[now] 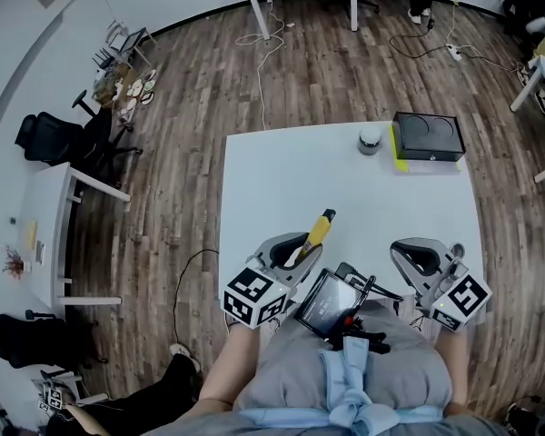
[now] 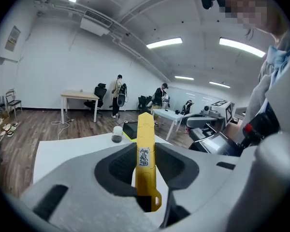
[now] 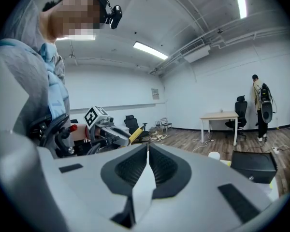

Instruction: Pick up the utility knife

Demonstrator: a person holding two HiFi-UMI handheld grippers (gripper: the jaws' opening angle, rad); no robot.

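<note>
The yellow utility knife [image 2: 145, 153] is clamped between the jaws of my left gripper [image 2: 146, 151], its tip sticking out ahead and upward. In the head view the left gripper [image 1: 302, 243] holds the knife [image 1: 318, 230] lifted off the white table [image 1: 282, 180], near the table's front edge. My right gripper [image 1: 416, 254] hangs at the front right of the table, close to my body. Its jaws meet with nothing between them in the right gripper view [image 3: 147, 151], where the raised knife [image 3: 136, 134] also shows at the left.
A black box [image 1: 428, 136] with a yellow-green edge stands at the table's far right, a small grey jar [image 1: 370, 141] beside it. A tablet-like device [image 1: 327, 302] hangs at my waist. Other desks, chairs and people are farther off on the wooden floor.
</note>
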